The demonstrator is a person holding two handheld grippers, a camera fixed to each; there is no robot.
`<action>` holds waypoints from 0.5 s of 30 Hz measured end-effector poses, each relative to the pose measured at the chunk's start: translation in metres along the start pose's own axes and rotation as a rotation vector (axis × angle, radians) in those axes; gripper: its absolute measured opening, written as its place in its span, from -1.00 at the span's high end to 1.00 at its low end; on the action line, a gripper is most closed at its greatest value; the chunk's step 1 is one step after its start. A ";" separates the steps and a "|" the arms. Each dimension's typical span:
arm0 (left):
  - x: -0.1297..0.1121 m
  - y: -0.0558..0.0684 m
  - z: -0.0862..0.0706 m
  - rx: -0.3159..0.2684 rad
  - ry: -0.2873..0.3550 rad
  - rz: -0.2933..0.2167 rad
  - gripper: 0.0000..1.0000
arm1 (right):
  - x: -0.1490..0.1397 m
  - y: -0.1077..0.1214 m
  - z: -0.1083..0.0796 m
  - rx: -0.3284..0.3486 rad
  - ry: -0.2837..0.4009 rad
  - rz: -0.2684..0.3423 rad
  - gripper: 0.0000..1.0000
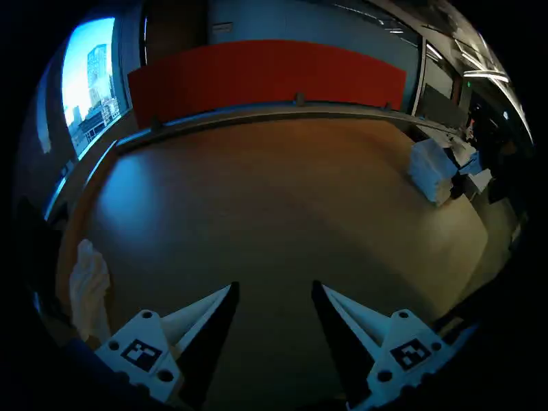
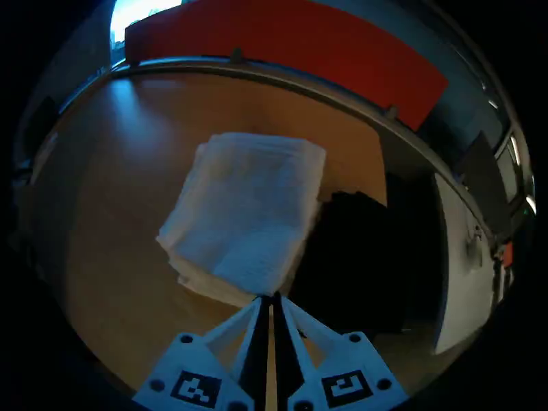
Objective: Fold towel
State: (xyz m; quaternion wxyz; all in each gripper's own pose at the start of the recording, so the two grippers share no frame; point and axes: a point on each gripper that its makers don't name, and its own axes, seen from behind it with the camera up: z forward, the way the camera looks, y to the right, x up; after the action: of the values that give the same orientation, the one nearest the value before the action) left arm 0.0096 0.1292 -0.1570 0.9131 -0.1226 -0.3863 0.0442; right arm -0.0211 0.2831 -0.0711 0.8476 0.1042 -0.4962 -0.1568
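Observation:
A folded white towel lies on the wooden table in the right gripper view, with more white layers under its near edge. My right gripper is shut, its fingertips pinched on the towel's near corner by the table's right edge. In the left gripper view my left gripper hovers open over the bare wooden table, nothing between its fingers. A crumpled white cloth lies at the table's left edge, beside the left finger. A stack of folded white towels sits at the far right of the table.
A red panel and a grey rail run along the table's far edge. A bright window is at the back left. Dark space drops off beyond the table's right edge. Dim clutter stands past the towel stack.

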 end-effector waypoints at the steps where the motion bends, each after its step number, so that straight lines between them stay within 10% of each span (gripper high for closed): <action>1: 0.000 0.000 0.000 0.000 0.000 0.001 -0.55 | 0.000 0.000 0.000 0.001 0.000 0.001 0.91; 15: -0.001 0.000 0.001 0.000 -0.005 0.005 -0.55 | 0.001 0.000 0.003 -0.004 -0.003 -0.008 0.70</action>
State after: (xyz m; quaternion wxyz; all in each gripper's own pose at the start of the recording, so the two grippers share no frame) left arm 0.0079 0.1289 -0.1566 0.9121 -0.1234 -0.3882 0.0467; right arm -0.0234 0.2828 -0.0682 0.8464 0.1041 -0.4967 -0.1614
